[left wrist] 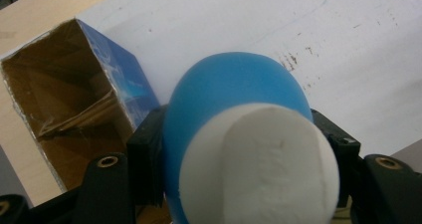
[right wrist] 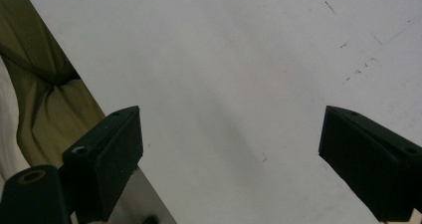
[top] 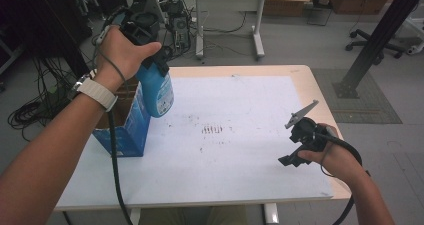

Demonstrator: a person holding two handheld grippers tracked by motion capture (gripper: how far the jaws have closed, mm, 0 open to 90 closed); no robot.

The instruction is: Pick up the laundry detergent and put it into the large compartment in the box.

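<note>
Bottle [left wrist: 234,99] clamped in left gripper [left wrist: 239,149]

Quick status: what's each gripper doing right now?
Left gripper: shut on the blue bottle, held up beside the open box.
Right gripper: open, nothing between the jaws, over the white sheet.

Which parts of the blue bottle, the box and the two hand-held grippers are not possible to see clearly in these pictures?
- Blue bottle: label print too small to read in the high view; in the left gripper view its white cap hides the lower body.
- Open cardboard box: inside hidden by the forearm in the high view; bottom dark in the left gripper view.
- Left hand-held gripper: jaw pads hidden by the hand and bottle.
- Right hand-held gripper: jaws cut off by the bottom edge.
</note>
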